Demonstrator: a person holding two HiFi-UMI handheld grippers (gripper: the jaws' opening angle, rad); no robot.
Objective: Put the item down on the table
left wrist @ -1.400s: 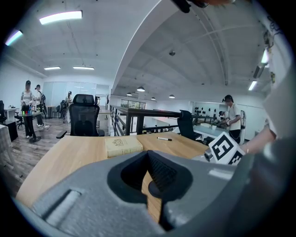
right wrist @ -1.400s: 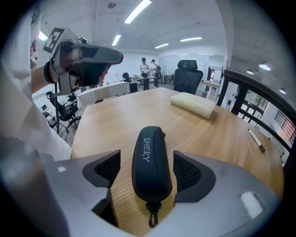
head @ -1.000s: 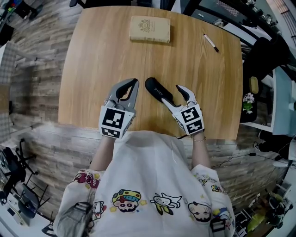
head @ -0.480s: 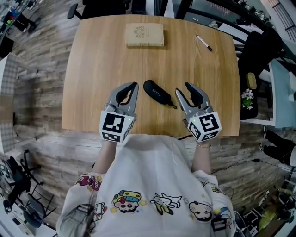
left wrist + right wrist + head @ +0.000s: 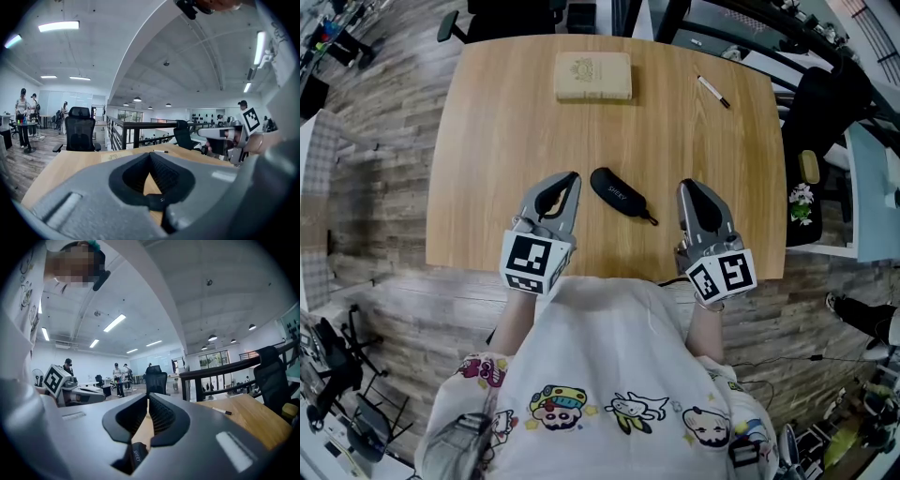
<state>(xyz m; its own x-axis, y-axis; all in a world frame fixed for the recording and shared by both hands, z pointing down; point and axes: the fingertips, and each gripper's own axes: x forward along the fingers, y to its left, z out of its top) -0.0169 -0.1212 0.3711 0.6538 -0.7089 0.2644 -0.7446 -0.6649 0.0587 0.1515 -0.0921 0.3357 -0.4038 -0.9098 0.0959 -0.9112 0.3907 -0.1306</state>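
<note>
Slanting far-left to near-right, the case [image 5: 619, 195] lies between the shut left hand-held gripper [image 5: 570, 178] and just-closed, empty right hand-held gripper [image 5: 688, 187].

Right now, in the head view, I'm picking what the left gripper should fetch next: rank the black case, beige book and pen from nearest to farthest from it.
1. black case, on the table just right of the left gripper.
2. beige book, ahead, near the table's far edge.
3. pen, toward the far right corner.
</note>
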